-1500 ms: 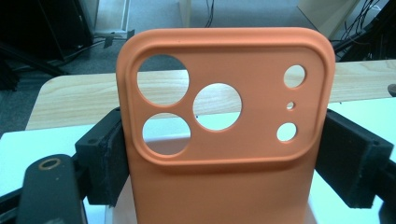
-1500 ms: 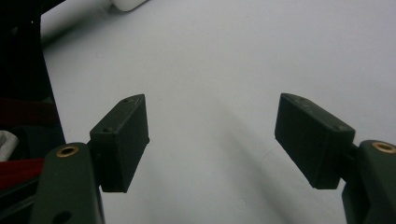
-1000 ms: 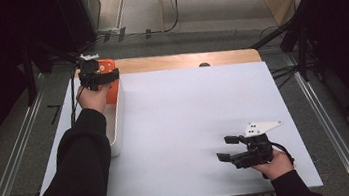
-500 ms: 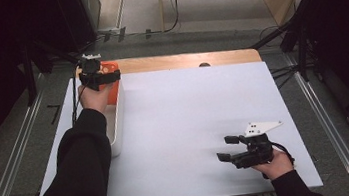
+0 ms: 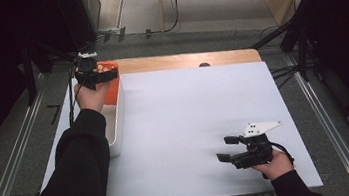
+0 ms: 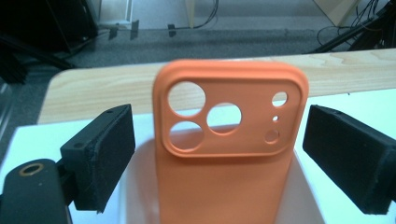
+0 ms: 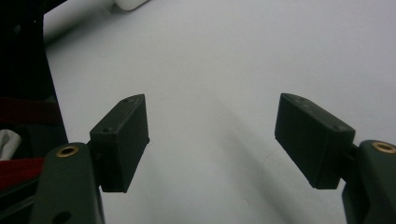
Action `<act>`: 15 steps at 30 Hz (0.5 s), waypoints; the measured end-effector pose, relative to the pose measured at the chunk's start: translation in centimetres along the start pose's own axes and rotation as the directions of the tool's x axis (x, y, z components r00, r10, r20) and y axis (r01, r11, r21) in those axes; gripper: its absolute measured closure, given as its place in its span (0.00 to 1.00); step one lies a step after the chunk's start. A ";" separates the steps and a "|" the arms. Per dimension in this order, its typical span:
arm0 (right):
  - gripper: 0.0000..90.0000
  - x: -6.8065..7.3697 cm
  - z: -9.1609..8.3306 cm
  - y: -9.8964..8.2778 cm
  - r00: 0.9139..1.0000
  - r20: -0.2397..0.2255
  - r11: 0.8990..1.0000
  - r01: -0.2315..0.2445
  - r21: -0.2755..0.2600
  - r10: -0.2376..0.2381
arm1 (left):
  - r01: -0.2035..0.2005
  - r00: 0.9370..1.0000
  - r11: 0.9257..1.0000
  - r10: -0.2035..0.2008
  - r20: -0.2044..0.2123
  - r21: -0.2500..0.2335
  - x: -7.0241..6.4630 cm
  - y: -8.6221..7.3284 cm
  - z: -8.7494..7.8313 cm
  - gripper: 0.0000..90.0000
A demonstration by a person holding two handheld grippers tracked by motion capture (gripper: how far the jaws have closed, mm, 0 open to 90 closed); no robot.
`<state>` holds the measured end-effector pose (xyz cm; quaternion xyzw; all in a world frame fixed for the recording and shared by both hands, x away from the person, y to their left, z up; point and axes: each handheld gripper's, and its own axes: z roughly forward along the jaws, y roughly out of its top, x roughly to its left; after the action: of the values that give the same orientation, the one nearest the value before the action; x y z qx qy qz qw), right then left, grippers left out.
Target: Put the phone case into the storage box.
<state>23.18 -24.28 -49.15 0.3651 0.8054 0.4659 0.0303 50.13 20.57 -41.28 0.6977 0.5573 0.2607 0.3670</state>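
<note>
In the upper left of the high view the left arm stretches forward, its hand holding the left gripper (image 5: pixel 102 75) over the far end of the white bin (image 5: pixel 116 130). Its jaws have just been opening and now stand clear on both sides of the orange case (image 6: pixel 229 140), which stands upright in the bin between them, untouched. At lower right the right gripper (image 5: pixel 229 148) lies low over the table (image 5: pixel 188 106), pointing left, jaws wide and empty.
</note>
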 end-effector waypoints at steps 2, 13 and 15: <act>0.28 0.0 0.0 0.0 1.000 -0.001 1.000 -0.002 0.001 0.002 | 0.006 1.000 1.000 -0.006 0.014 0.007 0.2 0.1 -0.3 0.11; 0.28 0.1 0.1 0.0 1.000 -0.004 1.000 0.002 0.008 -0.002 | 0.024 0.996 0.999 -0.026 0.082 0.032 0.4 0.9 -1.9 0.11; 0.28 0.1 0.2 0.0 1.000 -0.003 1.000 0.002 0.009 -0.002 | 0.024 0.995 0.999 -0.027 0.099 0.038 0.3 0.9 -2.0 0.11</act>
<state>23.18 -24.12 -49.21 0.3635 0.8079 0.4630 0.0278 49.17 21.22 -39.39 0.7093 0.5521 0.2106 0.3844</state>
